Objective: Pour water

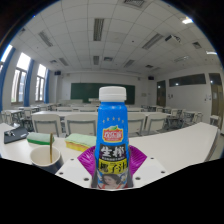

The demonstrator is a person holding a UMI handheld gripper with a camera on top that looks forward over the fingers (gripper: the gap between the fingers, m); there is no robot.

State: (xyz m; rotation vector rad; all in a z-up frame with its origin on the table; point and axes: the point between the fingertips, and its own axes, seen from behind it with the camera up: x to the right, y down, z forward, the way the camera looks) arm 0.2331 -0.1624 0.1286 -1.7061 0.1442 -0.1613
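1. Clearly, a white bottle (113, 135) with a blue cap and a red-and-blue label was held upright in the claw (113, 170), both purple pads (88, 160) pressed against its lower sides.
2. A paper cup (46, 156) was seen standing on the white counter (170, 150), just beside the bottle and apart from it.
3. Rows of desks and chairs (62, 123) were visible beyond, under ceiling lights (98, 28).

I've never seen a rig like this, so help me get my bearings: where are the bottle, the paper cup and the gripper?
bottle (113, 135): gripper view, on its label, held upright between the fingers.
paper cup (45, 158): gripper view, on its rim, standing on the desk beside the bottle.
gripper (112, 172): gripper view, midway between the fingertips, closed on the bottle.
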